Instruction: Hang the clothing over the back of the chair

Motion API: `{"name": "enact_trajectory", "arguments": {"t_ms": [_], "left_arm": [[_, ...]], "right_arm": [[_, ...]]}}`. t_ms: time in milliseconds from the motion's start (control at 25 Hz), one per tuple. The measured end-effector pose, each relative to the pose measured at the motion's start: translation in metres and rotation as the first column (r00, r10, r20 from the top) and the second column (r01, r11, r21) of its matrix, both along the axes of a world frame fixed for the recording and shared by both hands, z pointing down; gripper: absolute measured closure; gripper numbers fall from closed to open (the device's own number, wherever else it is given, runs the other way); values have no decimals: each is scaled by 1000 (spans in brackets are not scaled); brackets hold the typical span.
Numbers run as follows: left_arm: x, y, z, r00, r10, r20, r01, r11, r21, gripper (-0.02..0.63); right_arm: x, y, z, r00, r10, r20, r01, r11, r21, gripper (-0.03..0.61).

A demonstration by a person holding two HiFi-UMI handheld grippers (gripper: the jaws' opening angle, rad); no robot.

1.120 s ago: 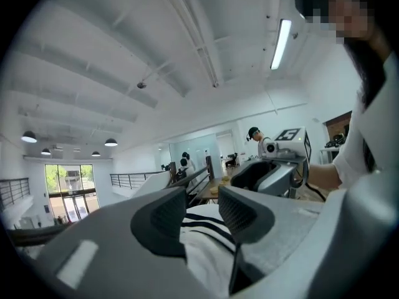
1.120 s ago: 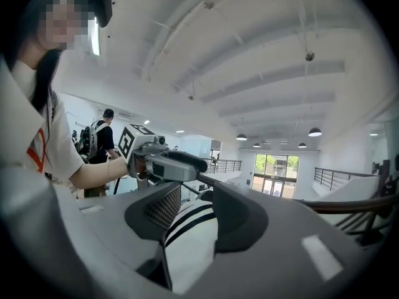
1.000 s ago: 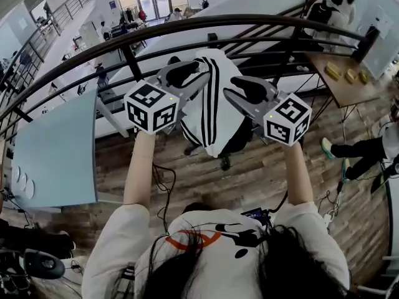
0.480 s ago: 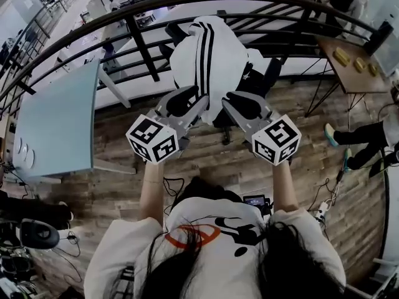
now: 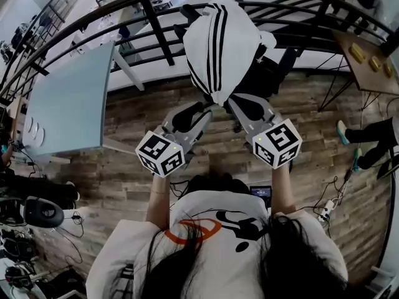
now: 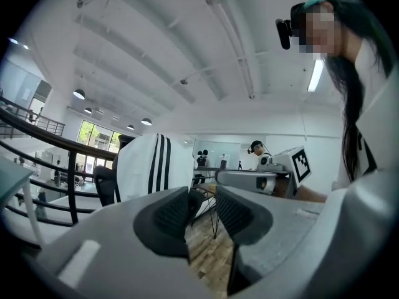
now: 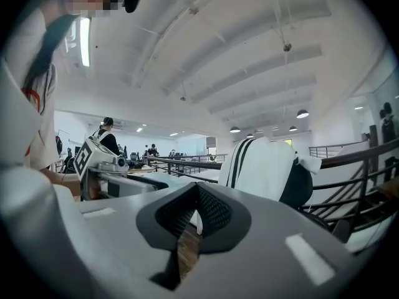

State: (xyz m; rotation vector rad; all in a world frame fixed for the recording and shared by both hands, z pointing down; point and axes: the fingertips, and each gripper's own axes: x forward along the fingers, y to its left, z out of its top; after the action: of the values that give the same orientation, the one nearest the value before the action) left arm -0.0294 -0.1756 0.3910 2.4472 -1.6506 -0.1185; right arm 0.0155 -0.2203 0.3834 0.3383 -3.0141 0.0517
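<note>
Over the chair back [image 5: 267,78], white clothing [image 5: 218,48] with black stripes.

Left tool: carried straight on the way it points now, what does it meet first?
Probably the hanging lower edge of the striped jacket on the chair, or the chair just beneath it. The left tool points there with nothing between, though depth is unclear.

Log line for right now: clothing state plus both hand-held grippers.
clothing: draped over back of chair | left hand-held gripper: jaws apart, empty | right hand-held gripper: jaws together | task: clothing hung
</note>
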Motion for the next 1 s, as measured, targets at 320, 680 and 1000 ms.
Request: {"name": "enact_trajectory", "arguments": {"t_ms": [320,680,1000], "left_arm": [[-13,42,10,999,-5,37,6,1000,-19,489],[-39,140,34,999,32,32,-29,996,-78,552],[-55,200,52,998,58,32,-54,992,-113,587]], "right_arm": [[-17,50,11,999,18,-28,-18,1000,4,558],[-51,148,35,998,54,-19,-55,996,-75,558],[-64,216,60,995,97,-38,-101,985,-139,558]]}}
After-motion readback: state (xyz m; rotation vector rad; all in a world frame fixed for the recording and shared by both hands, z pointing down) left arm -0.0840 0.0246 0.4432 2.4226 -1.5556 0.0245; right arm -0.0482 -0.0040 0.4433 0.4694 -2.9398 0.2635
